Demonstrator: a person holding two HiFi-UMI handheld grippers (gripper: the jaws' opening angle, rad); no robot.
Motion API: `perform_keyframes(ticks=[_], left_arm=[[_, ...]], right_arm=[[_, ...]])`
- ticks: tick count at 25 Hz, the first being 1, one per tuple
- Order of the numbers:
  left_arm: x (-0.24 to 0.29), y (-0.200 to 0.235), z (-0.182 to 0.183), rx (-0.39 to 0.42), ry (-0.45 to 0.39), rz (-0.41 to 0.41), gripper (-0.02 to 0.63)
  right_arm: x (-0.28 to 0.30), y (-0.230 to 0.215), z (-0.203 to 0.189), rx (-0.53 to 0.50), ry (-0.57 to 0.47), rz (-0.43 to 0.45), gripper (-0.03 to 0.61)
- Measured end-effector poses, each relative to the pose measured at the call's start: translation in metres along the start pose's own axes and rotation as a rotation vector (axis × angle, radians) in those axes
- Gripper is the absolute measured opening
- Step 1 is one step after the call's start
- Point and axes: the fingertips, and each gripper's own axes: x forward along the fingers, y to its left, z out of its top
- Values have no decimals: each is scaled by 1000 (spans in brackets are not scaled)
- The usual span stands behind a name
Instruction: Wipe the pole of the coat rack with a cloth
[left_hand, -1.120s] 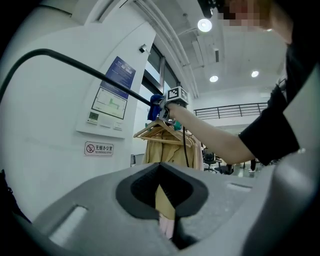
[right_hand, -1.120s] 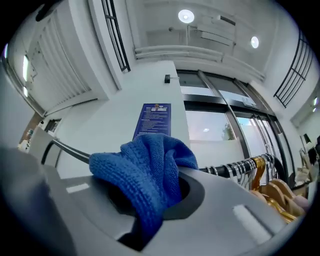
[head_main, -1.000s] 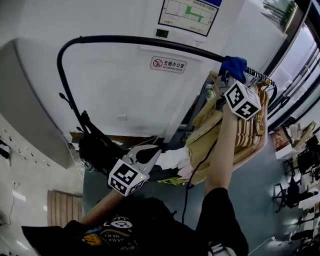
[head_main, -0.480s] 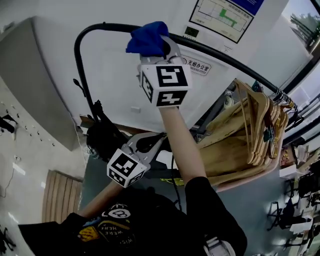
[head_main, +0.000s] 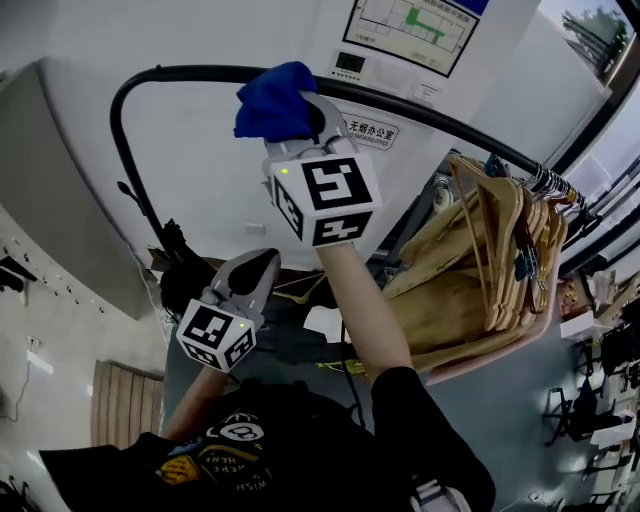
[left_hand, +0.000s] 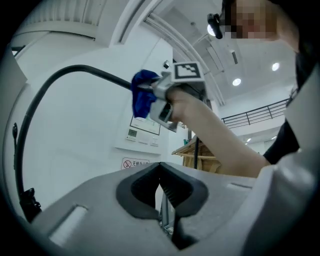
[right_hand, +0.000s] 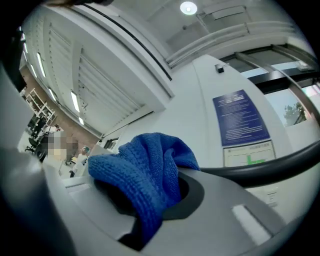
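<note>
The coat rack's black pole (head_main: 170, 74) arcs across the top of the head view and bends down at the left. My right gripper (head_main: 300, 105) is raised to it, shut on a blue cloth (head_main: 272, 98) that presses against the pole near the bend. In the right gripper view the blue cloth (right_hand: 145, 172) bulges out between the jaws, with the pole (right_hand: 270, 167) running off to the right. My left gripper (head_main: 255, 270) hangs lower, below the pole, shut with nothing in it. From the left gripper view the cloth (left_hand: 144, 92) and pole (left_hand: 70, 72) show above its closed jaws (left_hand: 160, 172).
Several wooden hangers (head_main: 480, 270) hang bunched at the pole's right end. A white wall with a sign (head_main: 365, 130) and a framed chart (head_main: 405, 30) stands behind the rack. Dark items (head_main: 185, 280) sit at the rack's left upright.
One second ago the cloth was at the pole's right end by the hangers. The right gripper has swept it left along the pole to near the bend. The left gripper has closed.
</note>
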Motion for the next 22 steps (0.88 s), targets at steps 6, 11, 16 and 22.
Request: perform_keyframes(ticks=[6,11,16,22], left_arm=[[47,-32,8,26,-11,-124,2],[75,-78,10,40,-12,-254,2],[80,-97,4,44,10,-288,2],[60,-73,4,63,15,-197,2]], right_arm=[[-122,-141,22,-4,-33,-289,34],[-234,-266,28,73,-52,-607,34],[-262,-292,29,80,-36,-659,34],[-184,-210,29,23,-47,-442,34]])
